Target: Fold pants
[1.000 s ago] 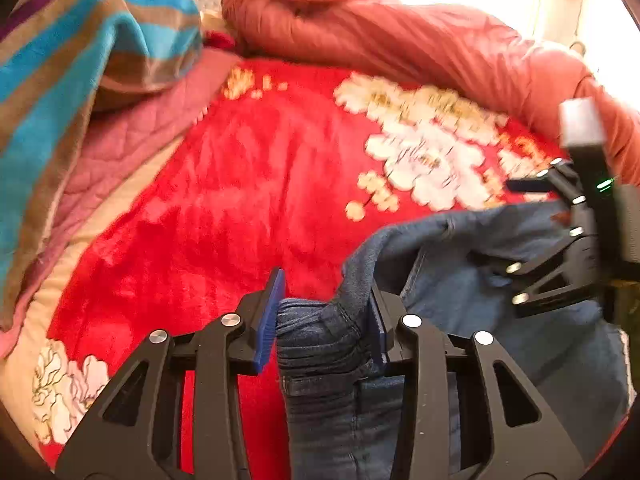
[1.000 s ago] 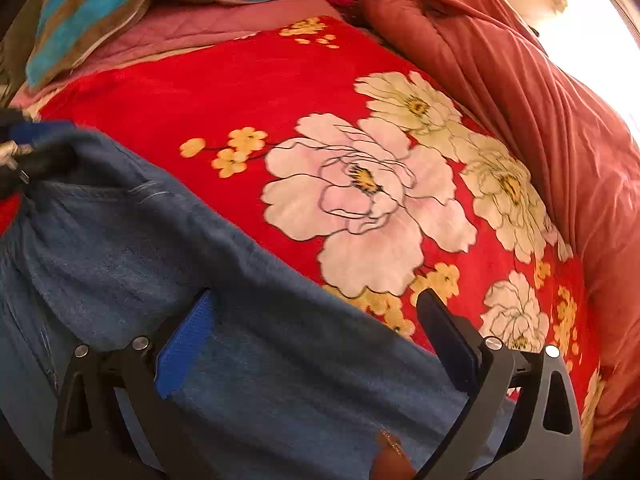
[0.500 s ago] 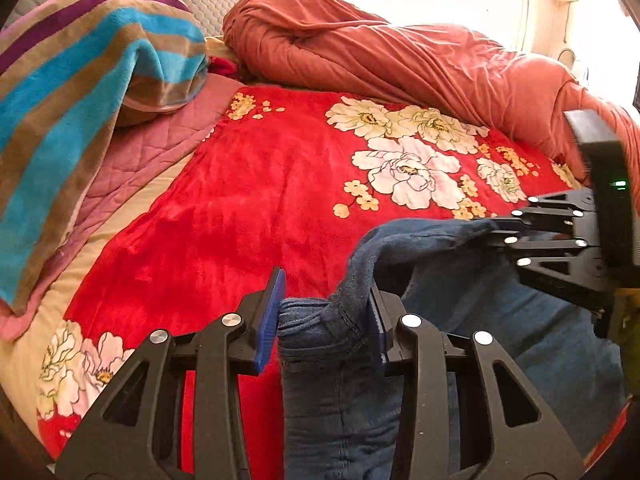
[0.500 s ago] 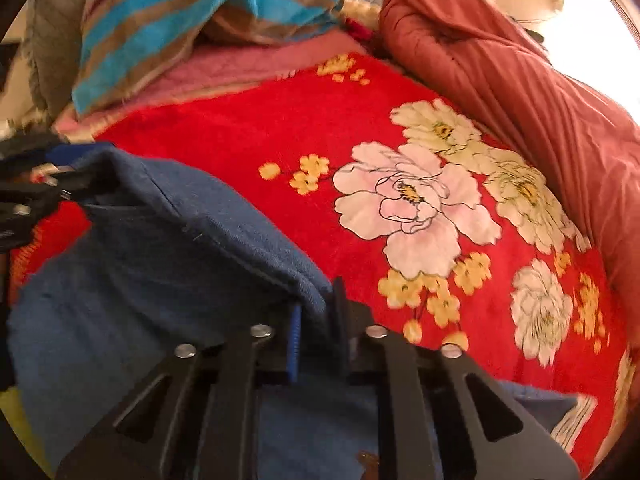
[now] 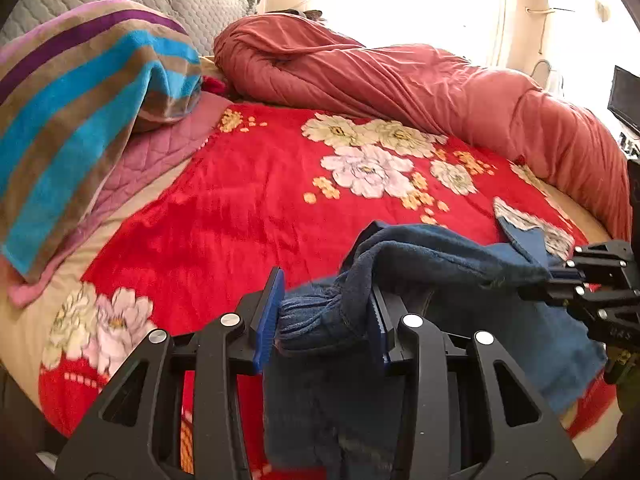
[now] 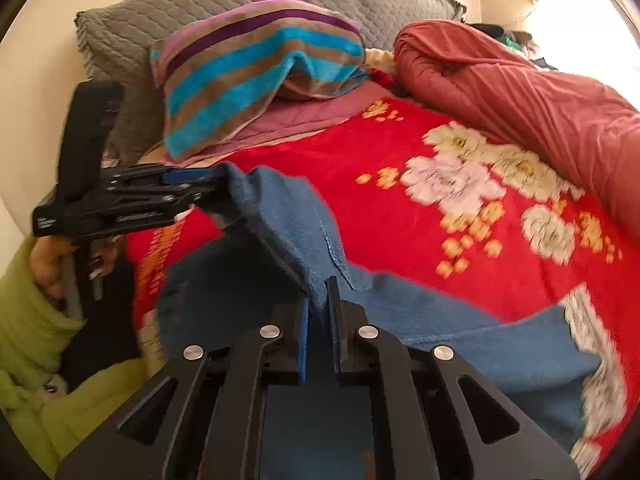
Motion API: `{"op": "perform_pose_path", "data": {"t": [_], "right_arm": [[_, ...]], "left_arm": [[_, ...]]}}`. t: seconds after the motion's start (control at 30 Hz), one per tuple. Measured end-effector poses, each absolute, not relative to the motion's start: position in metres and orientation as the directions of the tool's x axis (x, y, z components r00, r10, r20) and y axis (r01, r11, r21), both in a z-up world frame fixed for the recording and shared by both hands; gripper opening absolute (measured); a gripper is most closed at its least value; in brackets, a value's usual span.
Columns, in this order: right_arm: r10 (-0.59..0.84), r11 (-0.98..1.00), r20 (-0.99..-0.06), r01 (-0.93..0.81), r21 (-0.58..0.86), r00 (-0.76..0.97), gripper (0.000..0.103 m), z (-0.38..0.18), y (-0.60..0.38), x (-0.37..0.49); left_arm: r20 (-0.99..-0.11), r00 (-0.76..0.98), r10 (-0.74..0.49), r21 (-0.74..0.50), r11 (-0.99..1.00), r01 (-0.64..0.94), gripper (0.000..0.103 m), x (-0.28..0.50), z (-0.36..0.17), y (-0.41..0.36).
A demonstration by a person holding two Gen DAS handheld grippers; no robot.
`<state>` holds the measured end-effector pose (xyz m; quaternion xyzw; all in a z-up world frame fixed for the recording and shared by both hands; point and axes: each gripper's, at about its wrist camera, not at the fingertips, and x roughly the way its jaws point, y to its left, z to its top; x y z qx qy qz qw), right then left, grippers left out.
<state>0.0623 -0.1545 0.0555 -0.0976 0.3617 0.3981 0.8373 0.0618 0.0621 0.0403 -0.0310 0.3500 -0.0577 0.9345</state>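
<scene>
Blue denim pants hang between my two grippers above a red flowered blanket. My left gripper is shut on a bunched thick edge of the pants, which drape down below the fingers. My right gripper is shut on another edge of the pants. The cloth stretches taut between them. In the right wrist view the left gripper shows at the left, pinching the fabric. In the left wrist view the right gripper shows at the far right. A light lining patch shows on the pants.
A striped towel-covered pillow lies at the head of the bed on a pink quilted pad. A rolled rust-red duvet runs along the far side. A grey headboard cushion stands behind. A green sleeve shows at left.
My right gripper has shut on the pants edge. Both grippers have risen, lifting the pants off the blanket and stretching the cloth between them.
</scene>
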Motion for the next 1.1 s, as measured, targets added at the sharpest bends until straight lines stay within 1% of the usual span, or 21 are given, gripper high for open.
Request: {"op": "perform_pose_path", "data": {"t": [0.2,0.37,0.43,0.53,0.57,0.77,0.87,0.9,0.97,1.03,1.1], "right_arm": [[0.618,0.613,-0.701,-0.777,0.146,0.356,0.007,0.051,-0.144,0.008],[0.613,0.592,-0.734,-0.785,0.181,0.293,0.007,0.030,-0.131,-0.023],[0.602,0.596,-0.752,-0.778,0.199,0.269,0.007,0.019,-0.127,-0.027],[0.556,0.614,-0.790,-0.768,0.183,0.257,0.007,0.004,-0.123,-0.029],[0.547,0.619,-0.797,-0.765,0.178,0.257,0.007,0.001,-0.124,-0.029],[0.547,0.606,-0.796,-0.779,0.161,0.261,0.008,0.002,-0.126,-0.039],[0.531,0.611,-0.807,-0.777,0.154,0.258,0.008,-0.004,-0.126,-0.041],[0.530,0.611,-0.810,-0.776,0.159,0.252,0.009,-0.006,-0.126,-0.040],[0.528,0.607,-0.814,-0.778,0.162,0.243,0.010,-0.009,-0.124,-0.042],[0.525,0.605,-0.816,-0.780,0.158,0.242,0.011,-0.011,-0.124,-0.044],[0.546,0.596,-0.808,-0.781,0.188,0.223,0.018,-0.007,-0.126,-0.045]], "left_arm": [[-0.678,0.724,-0.128,-0.082,0.992,0.099,0.031,0.028,0.031,0.064],[-0.704,0.700,-0.121,-0.083,0.993,0.088,0.031,0.004,0.018,0.071],[-0.719,0.687,-0.102,-0.064,0.995,0.082,0.031,-0.001,0.012,0.072],[-0.750,0.656,-0.088,-0.056,0.996,0.070,0.040,-0.008,0.000,0.075],[-0.754,0.649,-0.100,-0.073,0.995,0.067,0.040,-0.011,-0.003,0.077],[-0.743,0.660,-0.115,-0.119,0.992,0.039,0.040,-0.032,0.006,0.090],[-0.724,0.685,-0.084,-0.091,0.995,0.026,0.039,-0.045,0.020,0.086],[-0.712,0.698,-0.077,-0.086,0.996,0.022,0.039,-0.048,0.027,0.084],[-0.683,0.723,-0.101,-0.114,0.993,0.032,0.039,-0.054,0.041,0.080],[-0.660,0.744,-0.105,-0.102,0.994,0.049,0.039,-0.057,0.052,0.073],[-0.661,0.743,-0.105,-0.073,0.995,0.075,0.039,-0.049,0.055,0.059]]}}
